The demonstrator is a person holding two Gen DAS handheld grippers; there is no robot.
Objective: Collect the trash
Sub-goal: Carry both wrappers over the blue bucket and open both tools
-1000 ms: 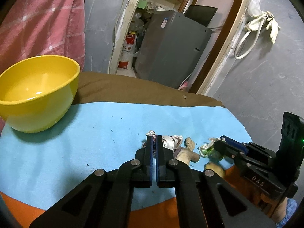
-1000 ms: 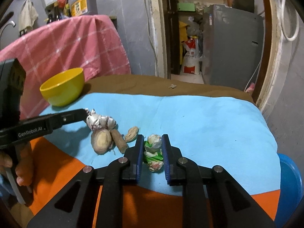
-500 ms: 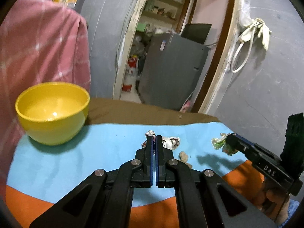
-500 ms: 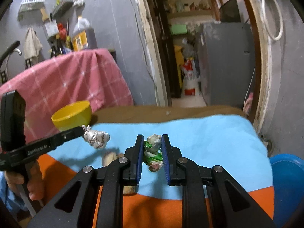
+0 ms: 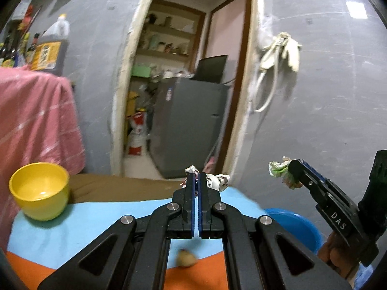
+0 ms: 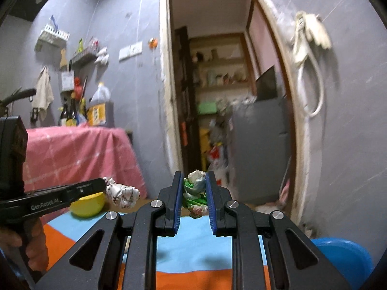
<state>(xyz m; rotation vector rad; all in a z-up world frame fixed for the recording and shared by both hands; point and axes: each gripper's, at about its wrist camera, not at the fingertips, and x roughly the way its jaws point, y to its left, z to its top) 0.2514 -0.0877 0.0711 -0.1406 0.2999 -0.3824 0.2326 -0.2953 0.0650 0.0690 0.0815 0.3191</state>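
My left gripper point(image 5: 196, 177) is shut on a crumpled white printed wrapper point(image 5: 217, 181), held high above the table; the wrapper also shows in the right wrist view point(image 6: 123, 194) at the left gripper's tip point(image 6: 102, 184). My right gripper point(image 6: 193, 188) is shut on a crumpled green and white wrapper point(image 6: 194, 193), also lifted; it shows in the left wrist view point(image 5: 281, 171) at the right gripper's tip point(image 5: 291, 166). A blue bin point(image 5: 293, 227) stands on the floor past the table's right edge, also in the right wrist view point(image 6: 343, 256).
A yellow bowl point(image 5: 40, 191) sits at the table's far left. A brownish scrap point(image 5: 185, 259) lies on the blue and orange tablecloth point(image 5: 96, 220) below my left gripper. A pink cloth point(image 5: 31, 120) hangs at the left. A grey fridge point(image 5: 188, 125) stands in the doorway.
Both grippers have risen from the table with their wrappers and tilted upward. The blue bin has come into both views. The brownish scraps stay on the table.
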